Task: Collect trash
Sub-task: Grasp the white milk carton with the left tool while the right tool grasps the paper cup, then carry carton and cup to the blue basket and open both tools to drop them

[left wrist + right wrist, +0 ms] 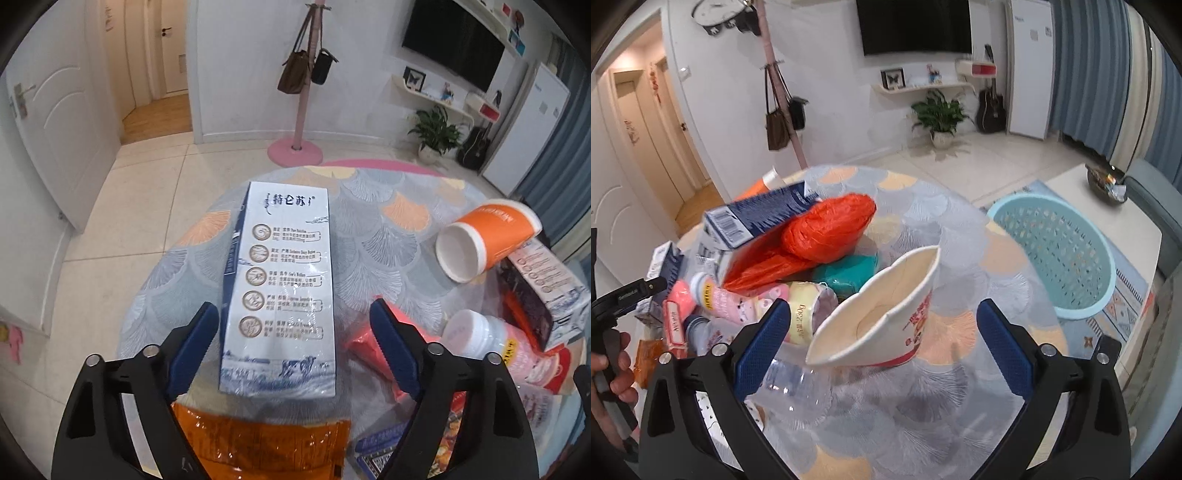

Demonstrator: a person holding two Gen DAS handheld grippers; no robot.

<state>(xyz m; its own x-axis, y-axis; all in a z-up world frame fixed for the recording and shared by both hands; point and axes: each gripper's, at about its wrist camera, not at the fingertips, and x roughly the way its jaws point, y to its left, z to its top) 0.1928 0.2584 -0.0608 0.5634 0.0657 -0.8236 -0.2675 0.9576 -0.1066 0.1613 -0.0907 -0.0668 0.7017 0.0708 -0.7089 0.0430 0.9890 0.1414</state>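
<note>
Round table (369, 192) with a fan-pattern cloth under clear plastic, littered with trash.

Left gripper (295, 321): jaws spread, straddling the near end of a white-and-blue milk carton (280, 280) that lies flat on the near-left part of the table, long axis running toward the far edge. Left pad sits just beside the carton's side; right pad stands apart from it. Nothing clenched yet. Judgement: the carton lying flat and lined up with the fingers suits a grip across its narrow width.

Right gripper (882, 321): jaws wide, released, with a crushed paper noodle bowl (882, 314) between them, tipped on its side, mouth toward the camera. Pads clear of it on both sides. A clear plastic bottle (798, 384) lies under the left finger, touching the bowl's base.

Other trash: an orange paper cup (487, 240) on its side near the right edge in the left wrist view; an orange plastic bag (831, 229), a 2nd milk carton (761, 218) propped on it, a pink yogurt bottle (720, 295), all piled together.

Room: far half of the table is bare cloth. A pale blue perforated basket (1056, 254) stands on the floor beyond the right edge, open-mouthed, probably the drop point. Path from the bowl to that edge looks unobstructed.
</note>
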